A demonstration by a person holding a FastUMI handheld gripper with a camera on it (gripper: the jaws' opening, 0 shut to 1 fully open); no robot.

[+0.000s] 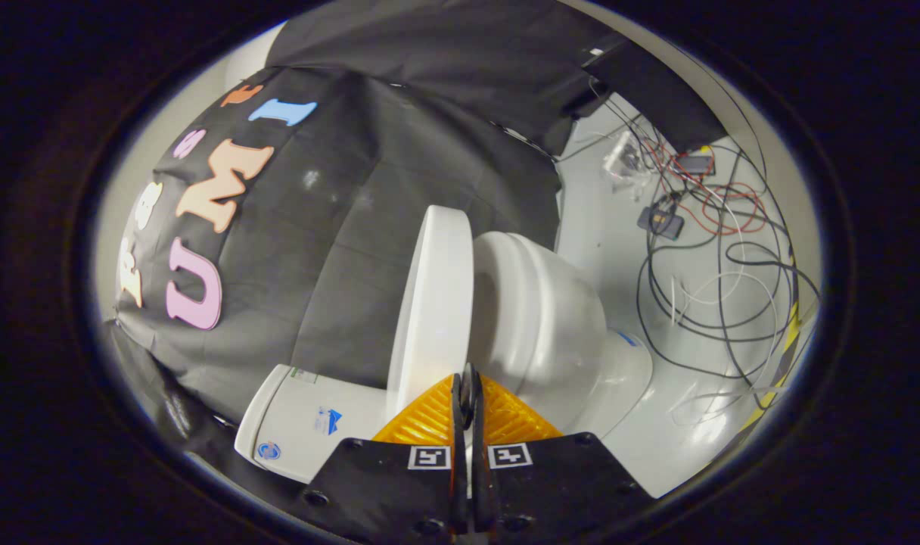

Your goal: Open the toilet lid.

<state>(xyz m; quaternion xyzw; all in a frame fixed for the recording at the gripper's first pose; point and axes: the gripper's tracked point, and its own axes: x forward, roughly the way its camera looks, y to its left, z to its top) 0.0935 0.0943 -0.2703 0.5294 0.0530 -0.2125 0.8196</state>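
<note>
— How are the fingers sitting?
— The gripper (467, 386) is keeping its orange fingers (430, 420) pressed together, pinching nothing.
— Where's the toilet lid (430, 303)?
— It's standing raised, just beyond the fingertips, left of the bowl (543, 318).

One toilet (536, 318), one lid (433, 303), one tank (309, 424), one gripper (467, 393).

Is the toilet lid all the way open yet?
Nearly. The toilet lid already stands raised off the toilet bowl, over toward the tank. The gripper sits with its fingers closed together at the lid's edge. Left: perhaps rest the lid against the tank and back away.
</note>
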